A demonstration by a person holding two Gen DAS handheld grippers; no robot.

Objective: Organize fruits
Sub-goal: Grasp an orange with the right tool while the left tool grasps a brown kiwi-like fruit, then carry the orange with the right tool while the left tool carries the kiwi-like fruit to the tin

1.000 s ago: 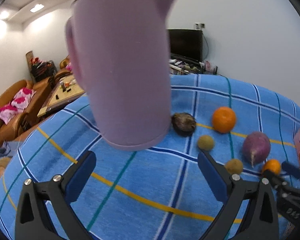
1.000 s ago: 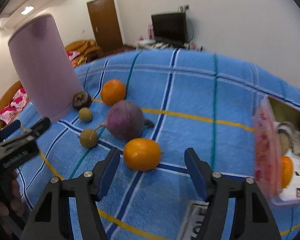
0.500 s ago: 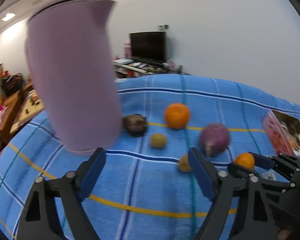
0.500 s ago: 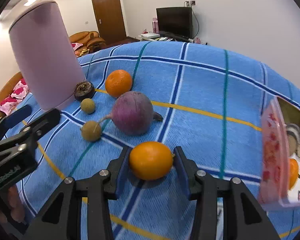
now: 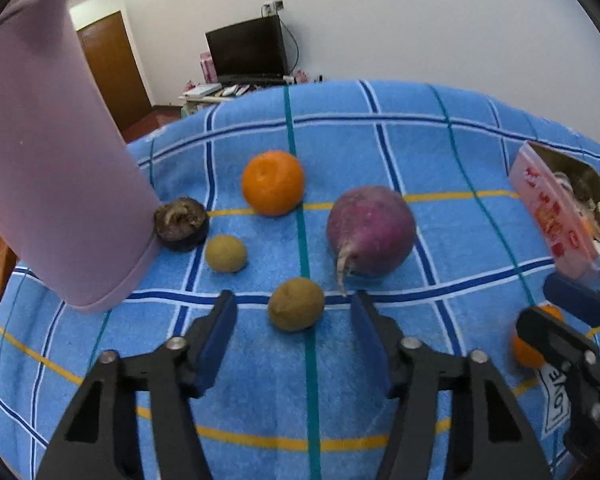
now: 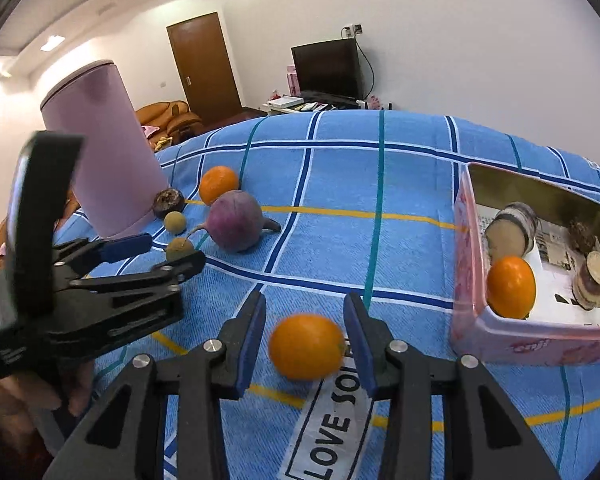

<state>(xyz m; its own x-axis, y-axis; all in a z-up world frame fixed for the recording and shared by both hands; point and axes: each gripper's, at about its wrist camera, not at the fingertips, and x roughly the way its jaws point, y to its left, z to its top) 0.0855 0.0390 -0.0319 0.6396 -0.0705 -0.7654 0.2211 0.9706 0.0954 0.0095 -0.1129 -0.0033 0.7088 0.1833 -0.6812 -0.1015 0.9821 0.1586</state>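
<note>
My right gripper (image 6: 305,330) holds a small orange fruit (image 6: 306,346) between its jaws, lifted a little above the blue checked cloth; the left pad shows a slight gap. It also shows in the left wrist view (image 5: 528,350). My left gripper (image 5: 294,326) is open around a small brown fruit (image 5: 296,309) on the cloth. Beyond lie a second brown fruit (image 5: 225,253), a dark mangosteen (image 5: 181,223), a large orange (image 5: 272,182) and a purple radish (image 5: 370,230). A pink tin (image 6: 466,264) at the right holds another orange fruit (image 6: 511,286).
A tall pink kettle (image 5: 48,168) stands at the left, close to the mangosteen. The tin also holds several round items (image 6: 510,228). A "LOVE" label (image 6: 332,428) lies on the cloth under my right gripper. Room furniture is behind the table.
My left gripper moved right and forward, now straddling the brown fruit. My right gripper closed on the small orange fruit and carried it toward the tin.
</note>
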